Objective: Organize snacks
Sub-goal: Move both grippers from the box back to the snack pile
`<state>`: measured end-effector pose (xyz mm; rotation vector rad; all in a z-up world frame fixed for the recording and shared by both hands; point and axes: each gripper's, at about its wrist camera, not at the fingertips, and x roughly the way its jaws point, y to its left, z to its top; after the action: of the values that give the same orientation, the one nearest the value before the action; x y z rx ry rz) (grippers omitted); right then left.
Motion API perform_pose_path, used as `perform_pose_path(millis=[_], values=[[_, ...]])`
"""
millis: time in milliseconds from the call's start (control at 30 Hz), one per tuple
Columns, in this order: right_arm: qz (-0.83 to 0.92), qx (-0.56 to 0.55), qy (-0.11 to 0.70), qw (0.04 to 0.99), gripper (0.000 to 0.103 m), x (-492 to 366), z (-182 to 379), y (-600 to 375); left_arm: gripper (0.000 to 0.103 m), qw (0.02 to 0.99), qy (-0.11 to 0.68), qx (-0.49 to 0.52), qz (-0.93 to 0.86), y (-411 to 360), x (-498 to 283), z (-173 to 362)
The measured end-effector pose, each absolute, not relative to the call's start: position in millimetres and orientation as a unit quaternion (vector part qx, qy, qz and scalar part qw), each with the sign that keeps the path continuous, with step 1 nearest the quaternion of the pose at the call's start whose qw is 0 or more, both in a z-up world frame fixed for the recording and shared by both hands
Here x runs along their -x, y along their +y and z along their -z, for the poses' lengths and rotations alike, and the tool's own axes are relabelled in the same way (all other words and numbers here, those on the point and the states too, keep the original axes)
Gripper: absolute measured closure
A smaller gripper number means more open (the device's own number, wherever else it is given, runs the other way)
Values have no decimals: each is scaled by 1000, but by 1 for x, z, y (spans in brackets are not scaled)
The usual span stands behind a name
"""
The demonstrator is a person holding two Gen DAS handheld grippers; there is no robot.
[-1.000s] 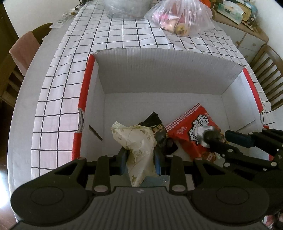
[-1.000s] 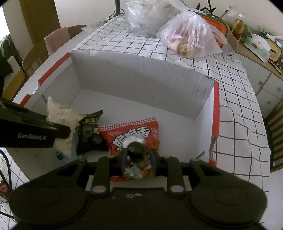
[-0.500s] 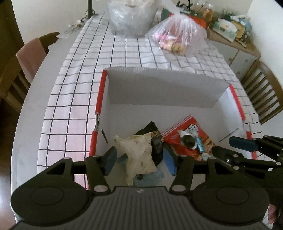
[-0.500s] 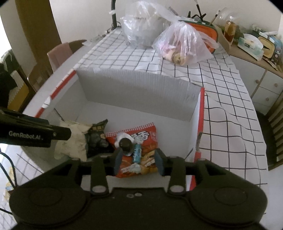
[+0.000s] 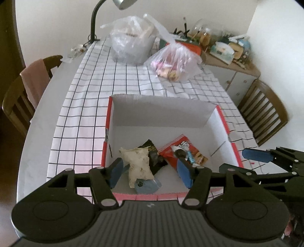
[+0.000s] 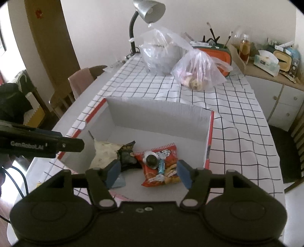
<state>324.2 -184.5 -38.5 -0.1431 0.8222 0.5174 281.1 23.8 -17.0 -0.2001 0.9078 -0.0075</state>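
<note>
An open white cardboard box with red rims (image 5: pixel 209 112) (image 6: pixel 209 133) stands on the checked tablecloth. Inside lie a cream snack bag (image 5: pixel 137 163) (image 6: pixel 104 152), a black packet (image 5: pixel 154 158) (image 6: pixel 127 153), a red snack bag (image 5: pixel 191 152) (image 6: pixel 165 167), a dark round sweet (image 6: pixel 151 160) and a blue-wrapped sweet (image 6: pixel 161 166) on the red bag, and a blue-grey item (image 5: pixel 147 185). My left gripper (image 5: pixel 150 173) is open and empty above the box's near edge. My right gripper (image 6: pixel 148 174) is open and empty above the near right part of the box; it also shows in the left wrist view (image 5: pixel 239 161).
Two clear plastic bags of goods (image 5: pixel 174 62) (image 5: pixel 131 43) and a desk lamp (image 6: pixel 146 13) stand at the table's far end. Wooden chairs stand left (image 5: pixel 24 89) and right (image 5: pixel 264 112). A cluttered sideboard (image 6: pixel 273 64) is at the right.
Both grippers opened, letting go of the cream bag and the round sweet, which now lie in the box. Both have pulled back and up from the box.
</note>
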Motion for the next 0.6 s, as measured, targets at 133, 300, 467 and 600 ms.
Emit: perform_pose_path(millis=[133, 300, 467, 600], values=[[-257, 62, 383, 885, 28, -307, 28, -190, 37, 901, 423, 95, 10, 23, -263, 8], [-269, 53, 371, 887, 20, -285, 19, -193, 36, 907, 409, 95, 17, 24, -240, 1], [-280, 44, 364, 887, 14, -264, 15, -197, 33, 916, 388, 99, 11, 28, -215, -3], [-287, 39, 361, 886, 8, -247, 14, -198, 30, 919, 380, 103, 2, 34, -197, -3]])
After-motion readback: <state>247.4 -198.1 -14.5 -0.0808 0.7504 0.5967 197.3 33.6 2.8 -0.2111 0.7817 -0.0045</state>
